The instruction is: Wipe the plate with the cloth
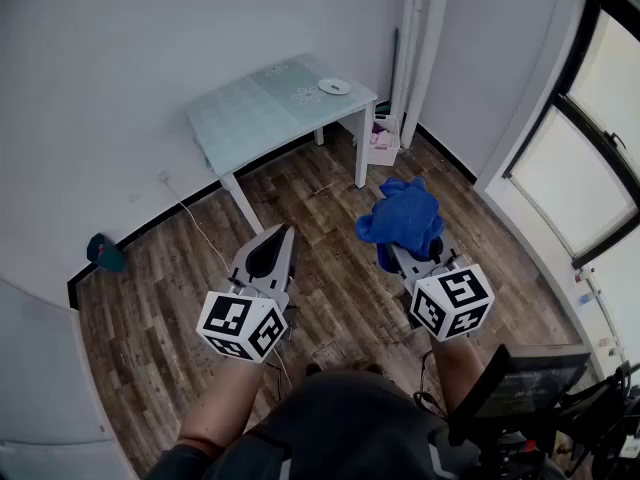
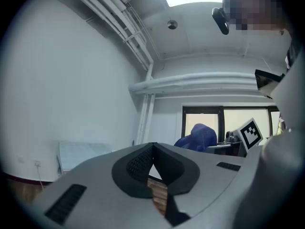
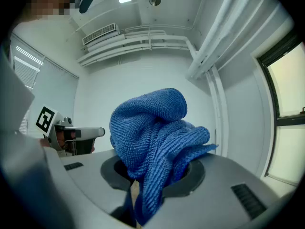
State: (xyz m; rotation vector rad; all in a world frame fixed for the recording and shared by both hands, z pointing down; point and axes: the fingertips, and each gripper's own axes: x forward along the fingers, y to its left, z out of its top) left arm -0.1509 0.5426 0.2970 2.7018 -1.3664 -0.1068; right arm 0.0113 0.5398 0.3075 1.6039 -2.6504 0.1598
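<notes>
A small white plate point(image 1: 334, 86) lies near the far right corner of a pale green table point(image 1: 262, 113), well ahead of both grippers. My right gripper point(image 1: 393, 252) is shut on a bunched blue cloth point(image 1: 402, 216), which fills the right gripper view as a blue cloth point(image 3: 155, 142) clamped between the jaws. My left gripper point(image 1: 282, 233) hangs shut and holds nothing, its jaws meeting in the left gripper view point(image 2: 151, 161). Both are held over the wooden floor, short of the table.
A white wall runs behind the table, with pipes point(image 1: 420, 38) in the corner. A small crate with pink items point(image 1: 381, 140) sits by the table leg. A teal object point(image 1: 104, 253) lies by the left wall. A window door point(image 1: 590, 158) is on the right.
</notes>
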